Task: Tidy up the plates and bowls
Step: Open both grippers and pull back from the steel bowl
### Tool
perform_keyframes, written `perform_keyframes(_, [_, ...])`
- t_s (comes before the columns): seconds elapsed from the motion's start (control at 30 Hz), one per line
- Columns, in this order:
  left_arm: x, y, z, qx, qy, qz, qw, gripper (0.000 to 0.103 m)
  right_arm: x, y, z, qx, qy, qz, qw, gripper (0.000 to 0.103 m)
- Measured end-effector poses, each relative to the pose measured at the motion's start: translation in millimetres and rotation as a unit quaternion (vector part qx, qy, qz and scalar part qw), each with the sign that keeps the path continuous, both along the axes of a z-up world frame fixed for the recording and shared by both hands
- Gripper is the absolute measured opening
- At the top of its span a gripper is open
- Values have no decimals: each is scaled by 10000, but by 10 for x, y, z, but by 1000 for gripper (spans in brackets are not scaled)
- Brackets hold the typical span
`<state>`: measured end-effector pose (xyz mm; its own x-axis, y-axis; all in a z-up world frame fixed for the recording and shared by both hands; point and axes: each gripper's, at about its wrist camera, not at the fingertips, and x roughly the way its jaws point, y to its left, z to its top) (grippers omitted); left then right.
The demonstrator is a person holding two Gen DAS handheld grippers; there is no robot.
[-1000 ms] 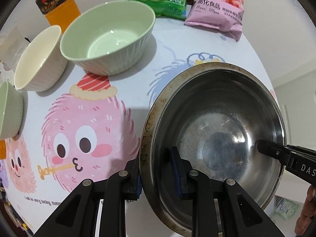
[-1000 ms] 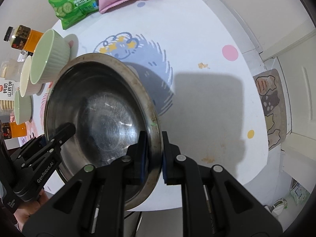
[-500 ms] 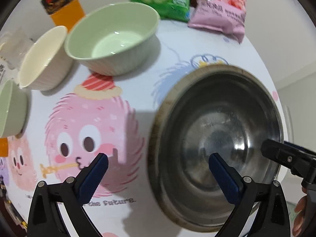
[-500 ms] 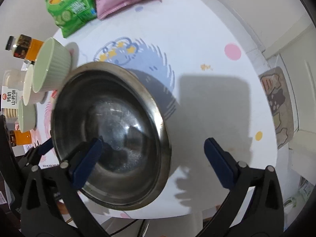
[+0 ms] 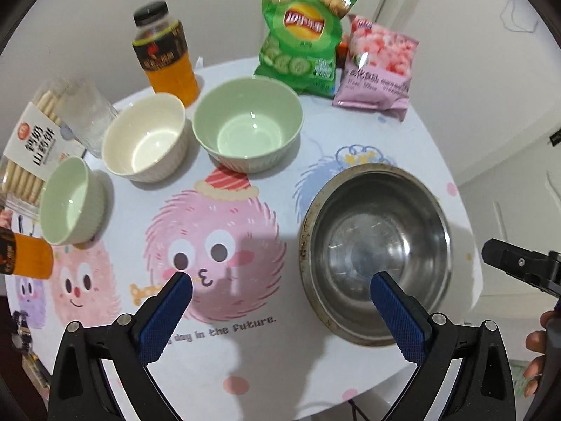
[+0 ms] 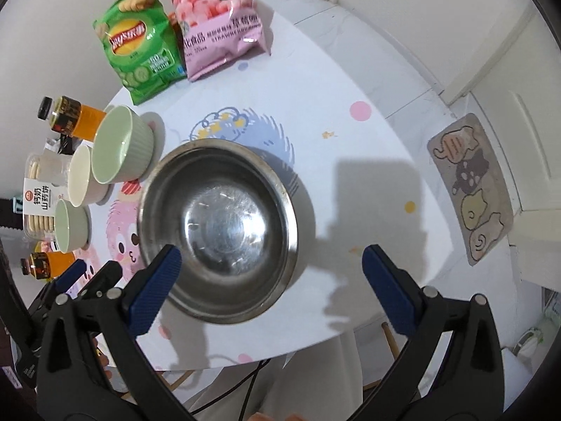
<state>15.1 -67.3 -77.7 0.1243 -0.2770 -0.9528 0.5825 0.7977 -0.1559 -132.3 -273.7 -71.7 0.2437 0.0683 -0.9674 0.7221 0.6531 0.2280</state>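
Both grippers, left (image 5: 280, 291) and right (image 6: 268, 263), are spread wide, holding nothing. Round stainless steel bowl (image 5: 377, 256) looks light, rigid, slick: pinch its thin rim.

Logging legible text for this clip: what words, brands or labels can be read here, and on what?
"day in the future." on the tablecloth.
"STRAWBERRY", under larger Chinese characters, on the pink snack bag.
"钙奶山药饼" on the biscuit pack.
Lay's-style logo in Chinese script on the green chip bag; its small print is too fine to read.
Orange drink bottle label: blurred, unreadable.
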Motion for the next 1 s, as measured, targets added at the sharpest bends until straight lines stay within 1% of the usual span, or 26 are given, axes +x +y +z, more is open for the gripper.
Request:
perform_keyframes(0.17, [-44,208,257,-71,-103,-177,9998,103,9,165,169,-49,-64,-77,9999,102])
perform_keyframes(0.4, [-78,466,334,-197,-129,-324,9992,103,-33,461,242,-84,-147,-249,9995,102])
perform_keyframes(0.5, [-66,612,366,-242,-163,-305,9991,103,-54,583,258,-107,-196,-342,9992,102])
perform_keyframes(0.6, [3,841,385,-302,-209,-189,9991,103,-30,729,275,-58,-304,-400,9987,103])
perform_keyframes(0.77, [117,1137,336,-357,-153,24,9992,103,109,998,288,-11,-437,-304,9986,102])
perform_keyframes(0.87, [205,1260,281,-377,-73,220,9990,103,249,1157,340,-31,-520,-141,9985,102])
perform_keyframes(1.0, [370,1366,217,-448,-39,627,9970,103,513,1214,376,-125,-467,222,9986,102])
